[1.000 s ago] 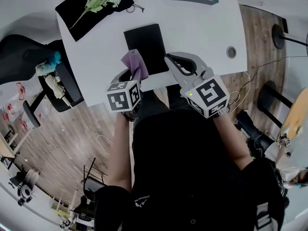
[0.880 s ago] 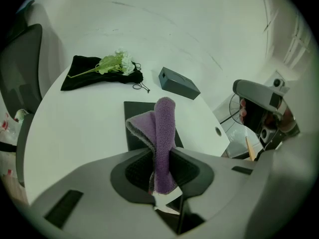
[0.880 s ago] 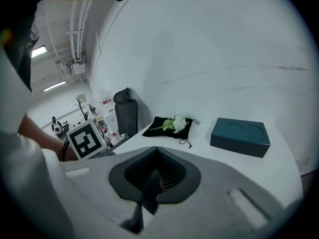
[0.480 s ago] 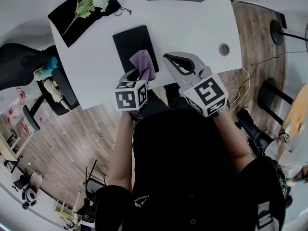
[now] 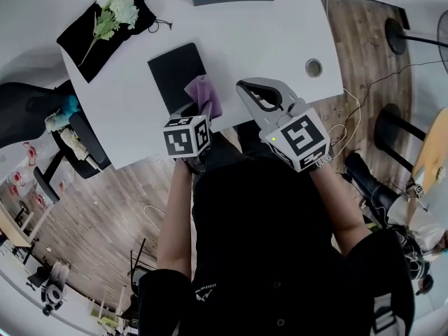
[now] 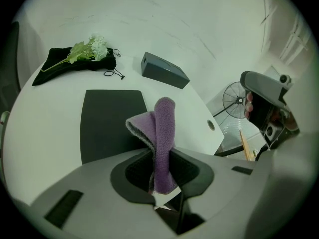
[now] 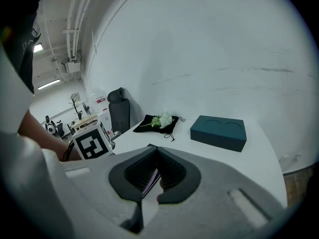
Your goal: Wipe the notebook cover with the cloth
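Holding: my left gripper (image 6: 162,159) is clenched on the purple cloth (image 6: 164,128), with the fabric pinched deep between the dark pads.
Cloth: a folded strip stands up out of my left jaws, and its loose flap curls over to their left.
Right side: my right gripper (image 7: 157,169) has its jaws pressed together on nothing (only a sliver of purple shows through the slit behind them). It hangs just to the right of my left jaws, above the near edge of the table (image 5: 280,33).
Notebook: the black notebook (image 6: 107,123) lies closed and flat on the white top, directly ahead of my left jaws and a little to their left. From the head view the cloth overlaps its near right corner. I cannot tell whether the fabric touches the cover.
Cable hole: a round cable hole (image 5: 313,67) sits in the tabletop ahead of my right jaws and off to their right, near the table's edge.
Box: a teal box (image 7: 219,131) rests beyond the notebook, well ahead of both pairs of jaws, close to the far edge.
Pouch: a black drawstring pouch (image 6: 75,63) lies far ahead and to the left of my left jaws, well apart from the notebook, with a sprig of white flowers (image 5: 115,9) laid across it.
Farthest: a black chair (image 5: 42,110) stands off the table's left side on a wood floor (image 5: 371,61).
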